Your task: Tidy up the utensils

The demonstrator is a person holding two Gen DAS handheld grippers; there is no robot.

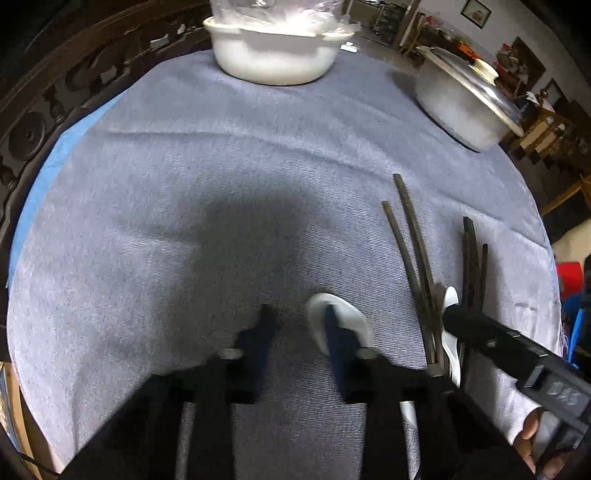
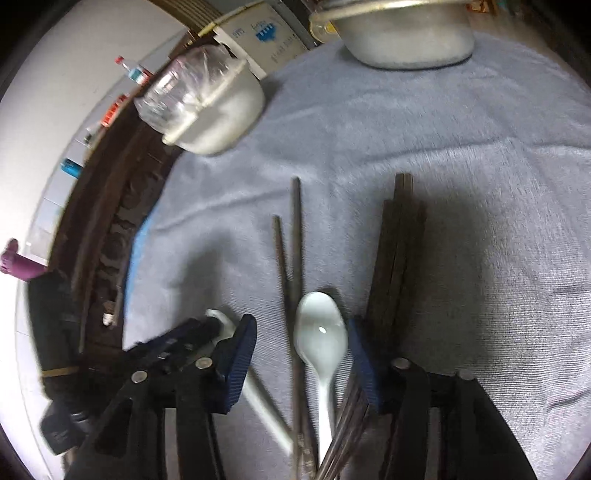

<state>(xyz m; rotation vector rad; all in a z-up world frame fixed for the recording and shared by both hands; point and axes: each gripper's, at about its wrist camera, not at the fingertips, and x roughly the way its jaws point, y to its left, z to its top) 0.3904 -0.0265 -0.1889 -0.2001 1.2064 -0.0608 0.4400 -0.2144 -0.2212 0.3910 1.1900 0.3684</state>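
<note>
On the cloth-covered tabletop, the right tool is straddling the white spoon and chopsticks, half-spread, not pinching; close squarely on them. The left tool, pads apart, is grazing another spoon.

Off-task clutter around my work area

From my left camera the grey tablecloth covers the table, a blue underlayer peeking out at 9 o'clock. A white bowl with clear plastic wrap over it sits at 12 o'clock; a white pot under a tilted metal lid sits at 2 o'clock. A carved dark wooden rail curves at 10 o'clock. My right camera shows a printed cardboard box at 12 o'clock.
</note>
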